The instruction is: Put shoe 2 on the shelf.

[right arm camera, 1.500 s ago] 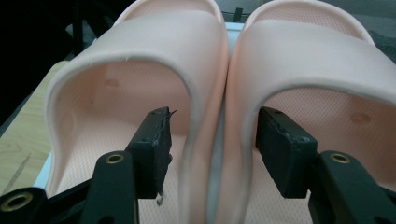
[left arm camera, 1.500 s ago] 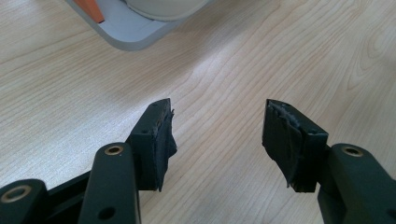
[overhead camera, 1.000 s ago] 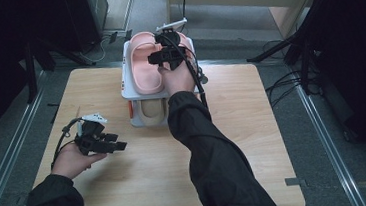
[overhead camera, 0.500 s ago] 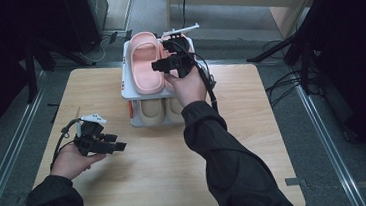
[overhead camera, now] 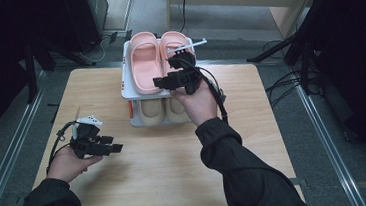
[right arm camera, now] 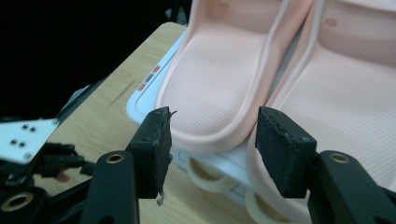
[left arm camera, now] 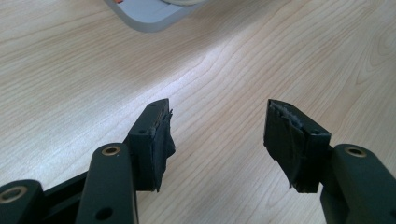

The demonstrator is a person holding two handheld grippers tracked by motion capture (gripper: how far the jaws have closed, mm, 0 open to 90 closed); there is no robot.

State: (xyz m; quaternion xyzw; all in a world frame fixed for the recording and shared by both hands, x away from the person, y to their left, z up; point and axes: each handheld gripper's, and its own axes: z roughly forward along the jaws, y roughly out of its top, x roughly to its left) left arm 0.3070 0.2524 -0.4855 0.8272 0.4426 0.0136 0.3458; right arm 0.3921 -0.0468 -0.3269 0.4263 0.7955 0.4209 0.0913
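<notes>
pair of pink slide sandals (overhead camera: pixel 159 55) lies side by side on the top tier of a small white two-tier rack (overhead camera: pixel 128 87), toes toward the far edge; soles finely textured, each with a broad strap across the front. a cream pair (overhead camera: pixel 164 110) sits on the lower tier, heels showing at the rack's near side. taking the rack as reference: the left gripper (overhead camera: pixel 108 145) is held low over the wooden table (overhead camera: pixel 167 169), well apart from the rack, toward its near left; in the left gripper view its jaws stand wide apart with nothing between them, bare wood grain below and a grey-white corner of the rack (left arm camera: pixel 149 14) at the top edge. the right gripper (overhead camera: pixel 158 82) is at the rack's near right, above the right-hand pink sandal, jaws pointing left across the top tier. in the right gripper view its jaws are spread and empty, and the rounded heel of the left pink sandal (right arm camera: pixel 219 88) lies just beyond the gap between them; the right pink sandal (right arm camera: pixel 345 93) lies beside it, their edges touching; whether a pad touches the heel cannot be told. the rack stands at the far middle of the light wood table. around the table: grey floor, metal rails at left and right, dark equipment, cables on the floor to the right.
</notes>
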